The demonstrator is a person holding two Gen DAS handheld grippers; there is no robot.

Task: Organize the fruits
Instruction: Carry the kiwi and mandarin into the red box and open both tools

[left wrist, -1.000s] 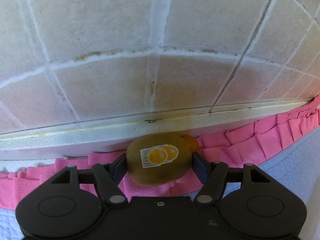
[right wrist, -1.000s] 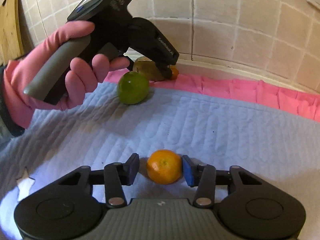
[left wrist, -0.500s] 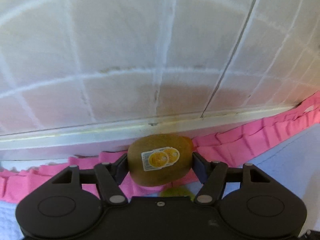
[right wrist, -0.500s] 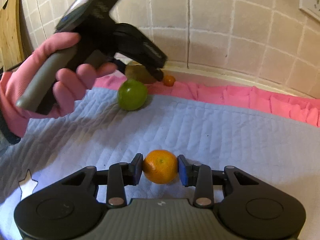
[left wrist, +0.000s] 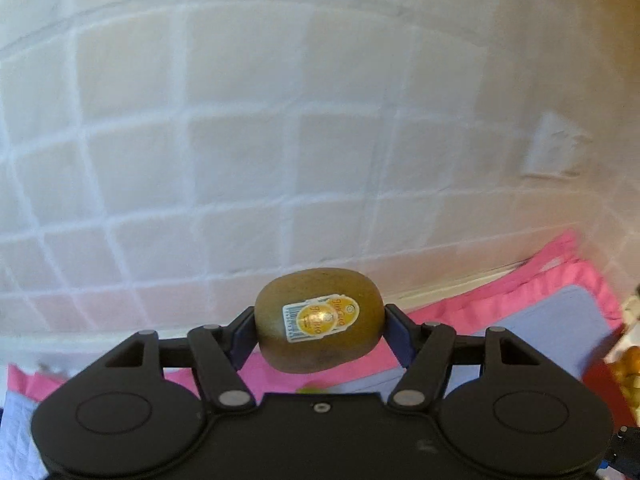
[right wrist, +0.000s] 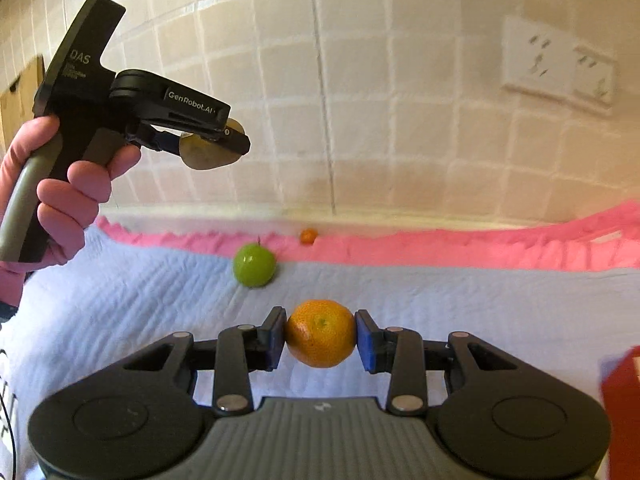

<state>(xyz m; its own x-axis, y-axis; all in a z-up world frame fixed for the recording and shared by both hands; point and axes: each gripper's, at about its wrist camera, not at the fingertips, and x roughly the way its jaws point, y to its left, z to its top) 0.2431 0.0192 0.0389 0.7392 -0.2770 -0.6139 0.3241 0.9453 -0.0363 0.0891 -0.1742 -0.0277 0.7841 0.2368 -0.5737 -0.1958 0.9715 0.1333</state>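
At the bottom centre of each wrist view my jaws are clamped on fruit: the left gripper pinches the kiwi across its width, the right gripper a small orange, both lifted off the blue quilted cloth. I judge this the carrying step. Next I must find the fruits' container, perhaps the red thing at lower right, while a green apple and a tiny orange fruit wait mid-frame.

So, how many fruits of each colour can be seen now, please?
Brown: 1, the kiwi
Green: 1, the apple
Orange: 2, the mandarin and a small orange fruit by the wall
Total: 4
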